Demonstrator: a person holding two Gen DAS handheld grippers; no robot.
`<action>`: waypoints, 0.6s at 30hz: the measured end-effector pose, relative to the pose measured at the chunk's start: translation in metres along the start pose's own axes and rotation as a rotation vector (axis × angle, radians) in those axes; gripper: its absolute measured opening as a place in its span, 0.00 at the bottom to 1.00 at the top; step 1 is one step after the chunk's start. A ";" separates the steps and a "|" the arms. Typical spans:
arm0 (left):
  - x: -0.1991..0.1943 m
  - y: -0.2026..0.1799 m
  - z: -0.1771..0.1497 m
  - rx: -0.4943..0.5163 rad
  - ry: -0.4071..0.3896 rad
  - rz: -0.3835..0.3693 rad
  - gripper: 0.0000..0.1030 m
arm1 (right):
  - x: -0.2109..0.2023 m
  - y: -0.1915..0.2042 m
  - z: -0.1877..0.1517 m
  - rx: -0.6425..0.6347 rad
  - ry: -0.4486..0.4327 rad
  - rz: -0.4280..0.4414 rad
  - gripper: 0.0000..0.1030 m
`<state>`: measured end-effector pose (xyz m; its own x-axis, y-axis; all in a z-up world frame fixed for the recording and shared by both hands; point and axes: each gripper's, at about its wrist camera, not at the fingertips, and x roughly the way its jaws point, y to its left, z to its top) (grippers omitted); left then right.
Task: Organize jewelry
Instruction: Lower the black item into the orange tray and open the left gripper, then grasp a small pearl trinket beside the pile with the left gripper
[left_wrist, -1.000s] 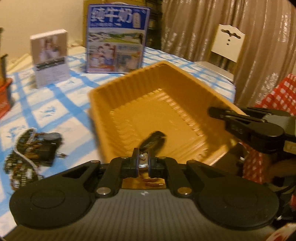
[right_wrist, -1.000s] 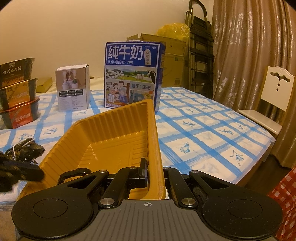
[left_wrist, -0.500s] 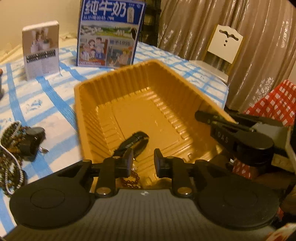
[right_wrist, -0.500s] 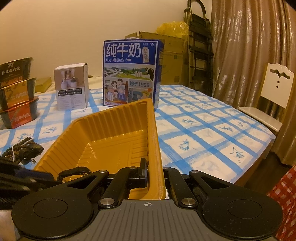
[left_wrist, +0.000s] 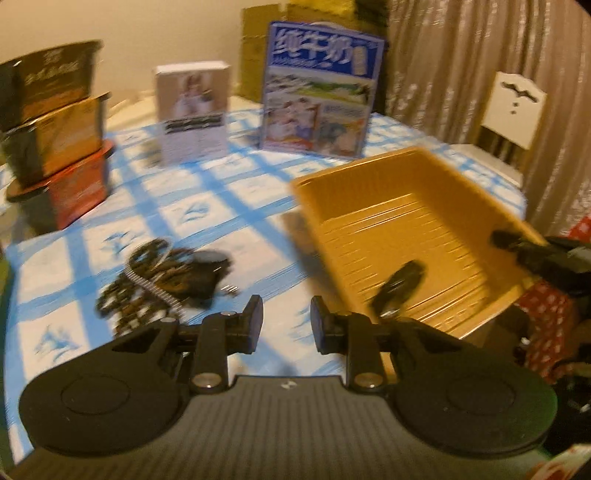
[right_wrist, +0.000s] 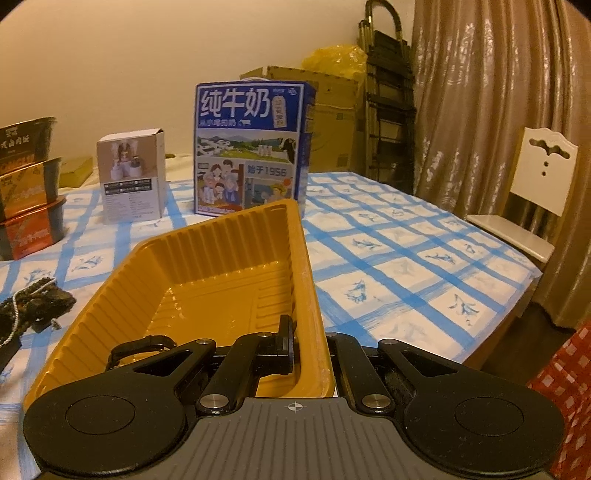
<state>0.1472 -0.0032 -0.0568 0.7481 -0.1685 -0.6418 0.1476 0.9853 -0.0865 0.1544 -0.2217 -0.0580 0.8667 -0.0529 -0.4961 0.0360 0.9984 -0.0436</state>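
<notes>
Left claw (left_wrist: 286, 325) is opening, and nothing sits between its two fingers; blue-checked cloth (left_wrist: 192, 210) shows through the gap. Right claw (right_wrist: 310, 350) is pinching the yellow tray's (right_wrist: 221, 258) side wall. One dark piece (left_wrist: 399, 284) lies in the tray. A pile of beads (left_wrist: 162, 280) rests on the cloth, beside the tray. A milk box (right_wrist: 251, 147) stands behind.

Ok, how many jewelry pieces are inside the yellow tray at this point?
1 that I can see: a dark band-like piece on the floor of the yellow tray, near its front end. The rest sit in a tangled pile on the tablecloth; something small may be hidden behind the grippers.
</notes>
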 end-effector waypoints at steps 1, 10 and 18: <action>0.002 0.003 -0.002 0.000 0.004 0.013 0.24 | 0.000 -0.001 0.000 0.001 -0.001 -0.009 0.03; 0.037 0.005 -0.008 0.062 0.032 0.059 0.24 | 0.005 -0.007 0.001 0.012 -0.002 -0.029 0.04; 0.072 0.010 0.002 0.075 0.044 0.095 0.24 | 0.012 -0.008 0.003 0.019 0.000 -0.026 0.04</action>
<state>0.2038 -0.0051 -0.1024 0.7323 -0.0709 -0.6773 0.1263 0.9914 0.0328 0.1664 -0.2304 -0.0606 0.8653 -0.0790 -0.4951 0.0683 0.9969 -0.0397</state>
